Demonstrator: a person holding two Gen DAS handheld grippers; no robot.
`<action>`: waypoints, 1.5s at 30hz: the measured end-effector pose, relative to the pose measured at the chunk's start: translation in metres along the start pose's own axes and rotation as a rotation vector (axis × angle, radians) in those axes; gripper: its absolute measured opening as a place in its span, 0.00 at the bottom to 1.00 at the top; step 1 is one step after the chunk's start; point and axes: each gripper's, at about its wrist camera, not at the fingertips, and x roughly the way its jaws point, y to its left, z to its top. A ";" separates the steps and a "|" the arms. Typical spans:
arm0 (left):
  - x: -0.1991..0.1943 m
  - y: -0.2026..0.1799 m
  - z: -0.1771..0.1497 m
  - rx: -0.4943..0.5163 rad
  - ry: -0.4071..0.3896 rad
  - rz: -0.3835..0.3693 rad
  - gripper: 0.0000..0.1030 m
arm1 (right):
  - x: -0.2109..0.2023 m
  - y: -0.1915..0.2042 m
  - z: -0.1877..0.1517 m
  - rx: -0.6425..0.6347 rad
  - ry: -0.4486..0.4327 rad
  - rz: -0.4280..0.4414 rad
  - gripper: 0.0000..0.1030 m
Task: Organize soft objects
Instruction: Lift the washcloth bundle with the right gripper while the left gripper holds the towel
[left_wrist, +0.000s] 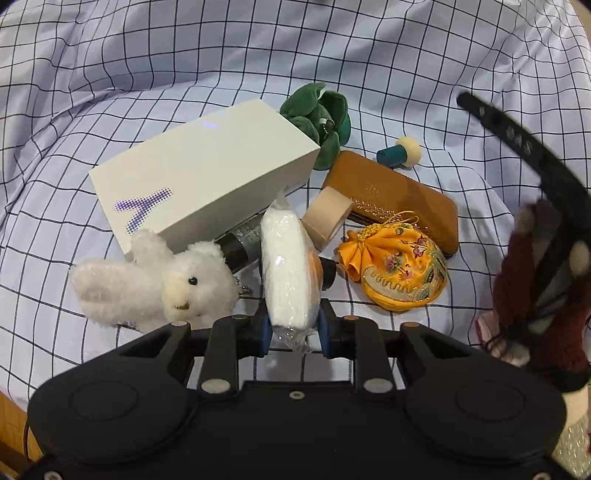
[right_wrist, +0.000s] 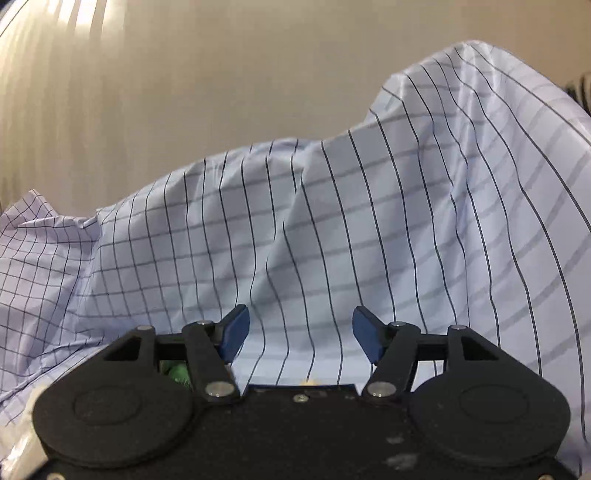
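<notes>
My left gripper (left_wrist: 291, 328) is shut on a white pad wrapped in clear plastic (left_wrist: 286, 269), held upright above the pile. Just left of it lies a white plush bear (left_wrist: 159, 280). A yellow embroidered pouch (left_wrist: 399, 269) rests to the right, and a green plush toy (left_wrist: 319, 118) sits behind the white box (left_wrist: 203, 173). At the right edge a person's hand in a dark red knitted glove (left_wrist: 539, 295) holds the other tool's black arm (left_wrist: 524, 147). In the right wrist view my right gripper (right_wrist: 301, 334) stands open with only checked cloth (right_wrist: 332, 229) between its blue pads (right_wrist: 234, 332).
An orange-brown case (left_wrist: 399, 192), a beige sponge block (left_wrist: 327, 216), a teal-handled sponge puff (left_wrist: 397, 149) and a dark tube (left_wrist: 240, 247) lie among the soft things on the checked cloth (left_wrist: 147, 74). A plain beige wall (right_wrist: 258, 74) rises behind the bunched cloth.
</notes>
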 end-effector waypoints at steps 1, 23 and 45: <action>0.001 0.000 0.001 0.000 0.004 -0.003 0.22 | 0.003 0.001 0.004 -0.009 -0.007 0.003 0.60; 0.008 0.007 -0.001 -0.037 0.041 -0.071 0.22 | -0.024 -0.005 0.094 0.023 0.237 -0.087 0.75; 0.006 0.004 -0.004 0.007 -0.013 -0.210 0.22 | -0.020 -0.019 -0.011 0.252 0.562 -0.318 0.81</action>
